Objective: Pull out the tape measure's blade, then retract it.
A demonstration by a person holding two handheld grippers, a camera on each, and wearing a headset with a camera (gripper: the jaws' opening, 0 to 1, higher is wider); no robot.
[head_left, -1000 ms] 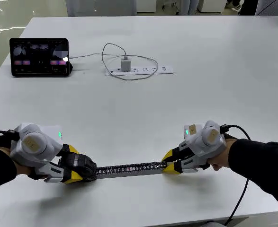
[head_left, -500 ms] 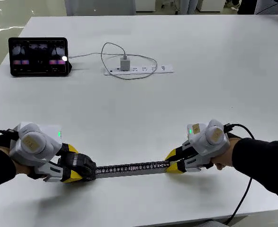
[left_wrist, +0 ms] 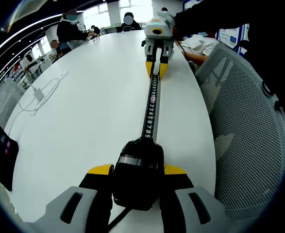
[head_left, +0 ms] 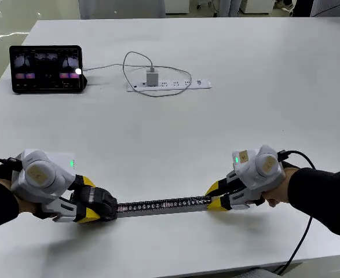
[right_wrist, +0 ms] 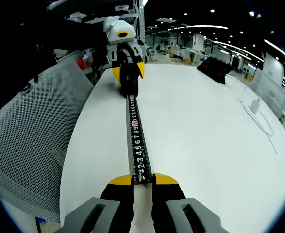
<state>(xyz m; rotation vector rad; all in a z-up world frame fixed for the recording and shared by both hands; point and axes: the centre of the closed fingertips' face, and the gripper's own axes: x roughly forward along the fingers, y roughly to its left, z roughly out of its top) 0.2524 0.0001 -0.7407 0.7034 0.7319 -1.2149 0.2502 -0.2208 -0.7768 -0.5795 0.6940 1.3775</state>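
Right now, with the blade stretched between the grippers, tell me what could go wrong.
1. If the right gripper loses the blade tip, the blade may whip back toward the tape measure case.
2. The left gripper clamps the rounded tape measure case; more pull could twist it loose.

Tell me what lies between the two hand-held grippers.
The tape measure's blade, running from its case in the left hand-held gripper to the right hand-held gripper; the head view shows it.
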